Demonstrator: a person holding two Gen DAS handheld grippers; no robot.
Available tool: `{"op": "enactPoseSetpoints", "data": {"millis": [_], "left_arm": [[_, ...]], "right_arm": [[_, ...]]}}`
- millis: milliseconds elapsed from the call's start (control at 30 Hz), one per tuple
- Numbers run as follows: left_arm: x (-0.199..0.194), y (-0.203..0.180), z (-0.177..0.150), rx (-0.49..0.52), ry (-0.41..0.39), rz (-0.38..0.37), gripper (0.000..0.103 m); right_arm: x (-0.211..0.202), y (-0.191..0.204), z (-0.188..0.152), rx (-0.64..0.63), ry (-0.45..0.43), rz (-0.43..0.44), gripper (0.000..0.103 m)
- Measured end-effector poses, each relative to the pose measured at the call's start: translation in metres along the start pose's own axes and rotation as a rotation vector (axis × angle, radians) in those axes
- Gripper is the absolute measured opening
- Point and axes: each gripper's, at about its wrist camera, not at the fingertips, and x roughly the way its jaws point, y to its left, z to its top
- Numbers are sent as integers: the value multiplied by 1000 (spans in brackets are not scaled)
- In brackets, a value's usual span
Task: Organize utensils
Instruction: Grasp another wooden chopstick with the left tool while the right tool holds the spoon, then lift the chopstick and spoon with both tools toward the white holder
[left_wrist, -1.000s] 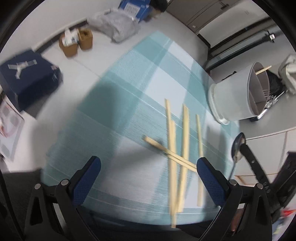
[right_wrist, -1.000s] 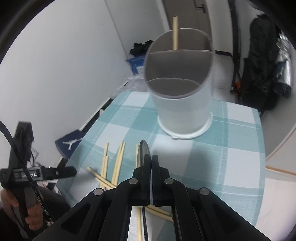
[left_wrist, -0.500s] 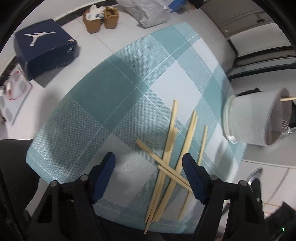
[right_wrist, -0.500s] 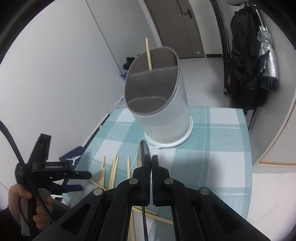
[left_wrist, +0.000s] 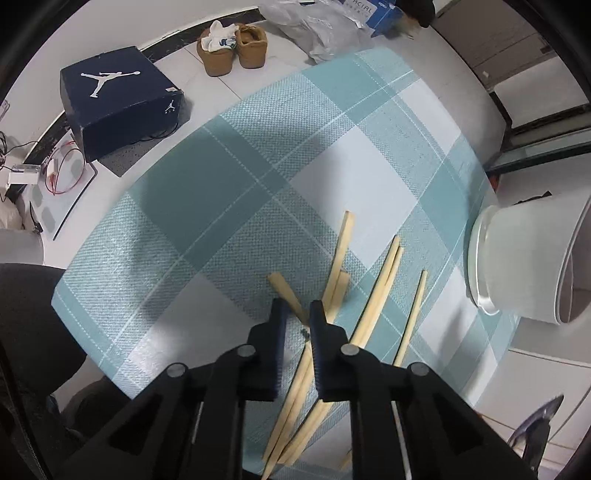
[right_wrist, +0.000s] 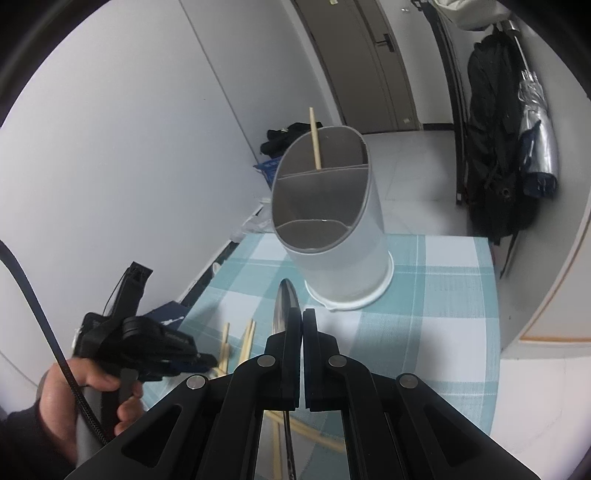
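Note:
Several wooden chopsticks (left_wrist: 376, 295) lie crossed on the teal checked tablecloth (left_wrist: 229, 206). My left gripper (left_wrist: 297, 314) has its jaws nearly closed around one chopstick (left_wrist: 286, 291) of the pile, down at the cloth. My right gripper (right_wrist: 300, 321) is shut on a metal spoon (right_wrist: 286, 299) and holds it above the table, in front of the white divided utensil holder (right_wrist: 332, 236). One chopstick (right_wrist: 315, 142) stands in the holder's far compartment. The holder also shows at the right of the left wrist view (left_wrist: 524, 258).
A navy shoe box (left_wrist: 122, 99), brown shoes (left_wrist: 232, 48) and a plastic bag (left_wrist: 317, 29) lie on the floor beyond the table. A black backpack and umbrella (right_wrist: 517, 147) hang at the right wall. The table edge is close at the left.
My left gripper has come down onto the chopstick pile and closed from wide open to nearly shut. My right gripper has lifted and drawn back from the holder with the spoon.

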Motion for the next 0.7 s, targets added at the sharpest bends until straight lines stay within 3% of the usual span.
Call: {"op": "enactPoseSetpoints", "data": {"millis": [200,333,533,700], "left_arm": [[-1,4,3,-17,-27,-21,1],[1,-14,5,13,-66,-50,1],[-18,-25,3,131,-141,-131,1],[-46,-39,-16,343,-255,-200,1]], "right_arm": [[1,-2,-2,9,8,-1,1],[1,-2,-1,10,3,-13,1],[2,-3,-1,18,-10,-25,1],[7,-2,-3,21,-33,-40,1]]}}
